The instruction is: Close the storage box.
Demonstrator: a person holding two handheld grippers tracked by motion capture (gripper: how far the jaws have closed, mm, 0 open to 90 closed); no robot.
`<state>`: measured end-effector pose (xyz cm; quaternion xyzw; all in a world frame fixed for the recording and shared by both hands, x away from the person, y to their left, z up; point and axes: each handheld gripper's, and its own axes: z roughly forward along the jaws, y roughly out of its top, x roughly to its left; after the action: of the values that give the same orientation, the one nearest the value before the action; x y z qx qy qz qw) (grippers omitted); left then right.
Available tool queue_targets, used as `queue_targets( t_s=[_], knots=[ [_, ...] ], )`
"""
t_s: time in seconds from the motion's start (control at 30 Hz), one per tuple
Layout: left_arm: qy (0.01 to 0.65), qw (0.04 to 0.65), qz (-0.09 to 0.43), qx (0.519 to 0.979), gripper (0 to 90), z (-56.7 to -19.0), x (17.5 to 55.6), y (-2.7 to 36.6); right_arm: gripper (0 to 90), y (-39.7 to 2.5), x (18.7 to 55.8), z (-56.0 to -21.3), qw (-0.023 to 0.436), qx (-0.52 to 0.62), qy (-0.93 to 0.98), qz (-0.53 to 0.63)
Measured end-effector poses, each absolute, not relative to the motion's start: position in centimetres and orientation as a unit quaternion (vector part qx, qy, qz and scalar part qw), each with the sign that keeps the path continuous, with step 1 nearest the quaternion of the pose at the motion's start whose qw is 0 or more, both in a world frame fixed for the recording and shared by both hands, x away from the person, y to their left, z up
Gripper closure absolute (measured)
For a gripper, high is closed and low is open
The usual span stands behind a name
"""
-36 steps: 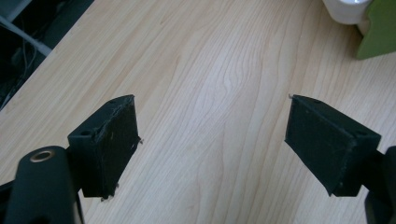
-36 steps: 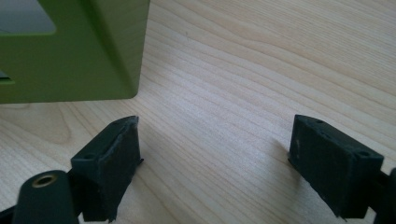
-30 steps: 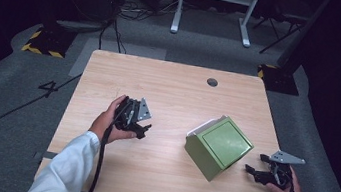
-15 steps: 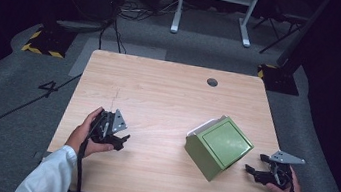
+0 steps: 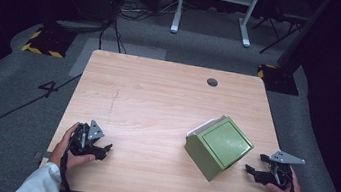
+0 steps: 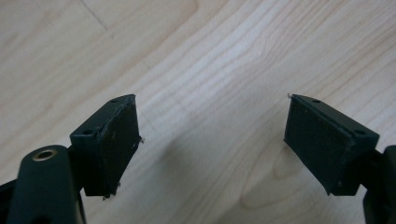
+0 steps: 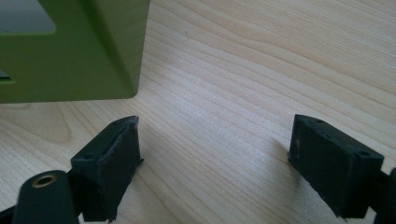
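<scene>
Both my left gripper and right gripper have jaws spread wide over the pale wooden desk, the unlabelled green box just beyond my right jaws.

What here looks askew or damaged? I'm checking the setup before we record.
Only the green box stands out: it sits turned at an angle to the table edges, near the right gripper. No spill or damage shows. Both grippers, including the left gripper, rest open with nothing between the jaws.
</scene>
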<state>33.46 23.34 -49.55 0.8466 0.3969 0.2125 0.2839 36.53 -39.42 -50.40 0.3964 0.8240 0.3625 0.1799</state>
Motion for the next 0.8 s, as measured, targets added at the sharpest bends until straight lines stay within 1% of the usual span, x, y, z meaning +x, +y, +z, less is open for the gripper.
queue_targets(
  t_s=[0.2, 0.8],
  knots=[
    [0.438, 0.332, 0.172, 0.817, 17.7, -50.4, 33.2, 25.1, 16.4, -39.4, 36.5, -50.4, 0.181, 0.396, 0.824, 0.362],
    [0.443, 0.332, 0.172, 0.815, 16.5, -50.5, 33.0, 25.4, 16.2, -39.4, 36.6, -50.4, 0.180, 0.394, 0.825, 0.362]
  ],
)
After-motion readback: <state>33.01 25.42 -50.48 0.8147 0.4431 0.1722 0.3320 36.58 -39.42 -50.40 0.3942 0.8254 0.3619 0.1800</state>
